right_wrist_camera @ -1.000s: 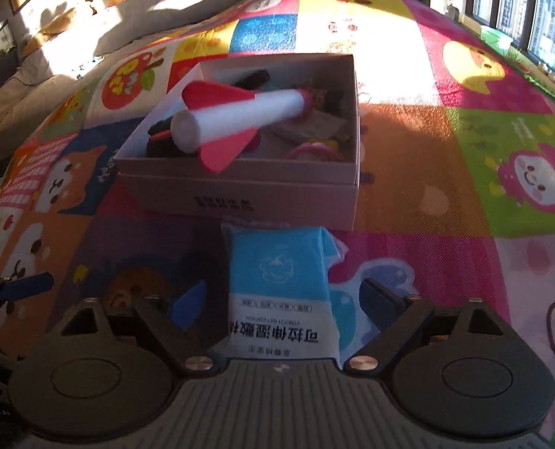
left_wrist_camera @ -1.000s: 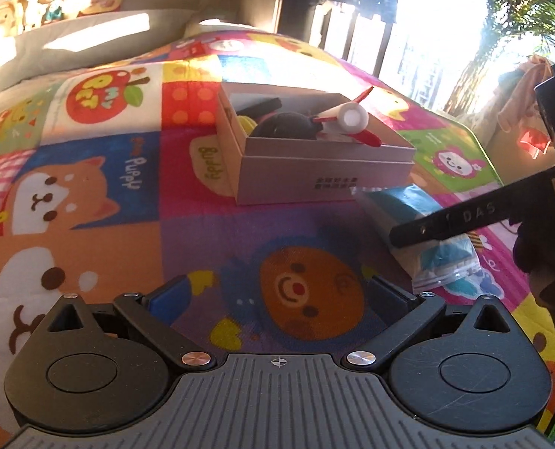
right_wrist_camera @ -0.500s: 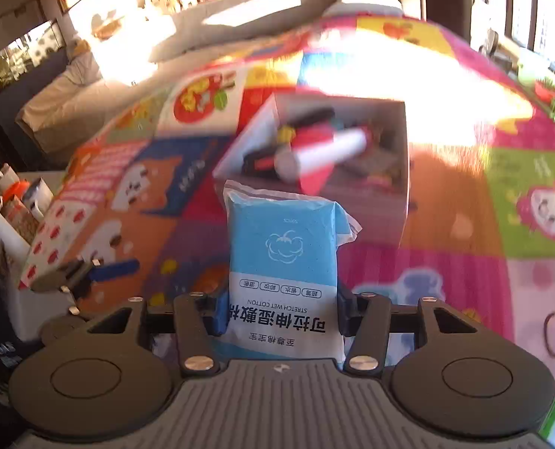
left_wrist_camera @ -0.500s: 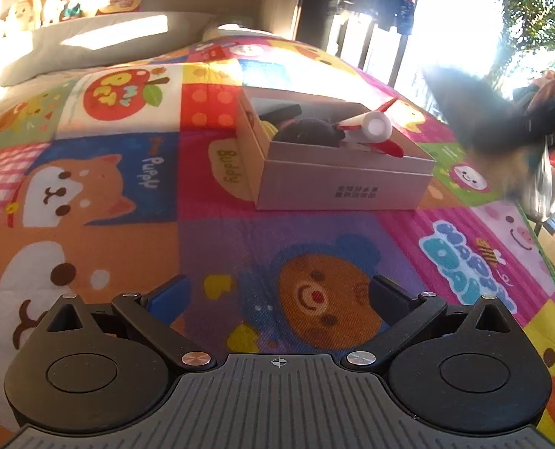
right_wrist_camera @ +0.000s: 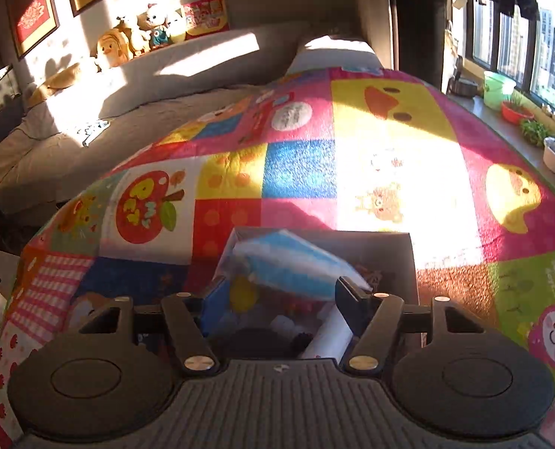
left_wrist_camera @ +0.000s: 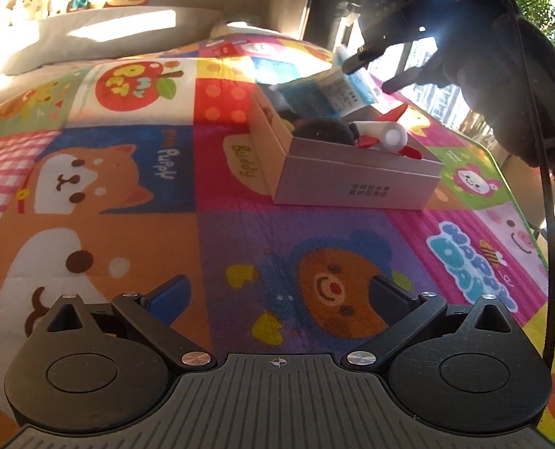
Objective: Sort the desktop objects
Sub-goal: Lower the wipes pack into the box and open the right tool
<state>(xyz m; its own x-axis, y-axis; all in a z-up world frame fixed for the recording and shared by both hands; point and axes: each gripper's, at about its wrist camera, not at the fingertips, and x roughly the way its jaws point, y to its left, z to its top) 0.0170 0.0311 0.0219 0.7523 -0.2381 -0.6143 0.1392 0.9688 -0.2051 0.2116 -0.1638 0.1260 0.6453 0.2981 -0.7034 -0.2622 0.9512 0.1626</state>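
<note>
Your right claw [right_wrist_camera: 277, 299] hangs over the box [right_wrist_camera: 397, 247], and its jaws have just been opening. The blue pack [right_wrist_camera: 292, 265] sits beyond the fingertips, tilted and blurred, no longer pinched; it looks to be dropping in. Below it the box is already crowded by the rocket [left_wrist_camera: 386, 136] and a dark ball [left_wrist_camera: 324, 131]. The pack may land across them, perch on the rim and slide out. Your left claw [left_wrist_camera: 277, 295] is spread wide and empty above the mat [left_wrist_camera: 128, 187], well short of the box.
</note>
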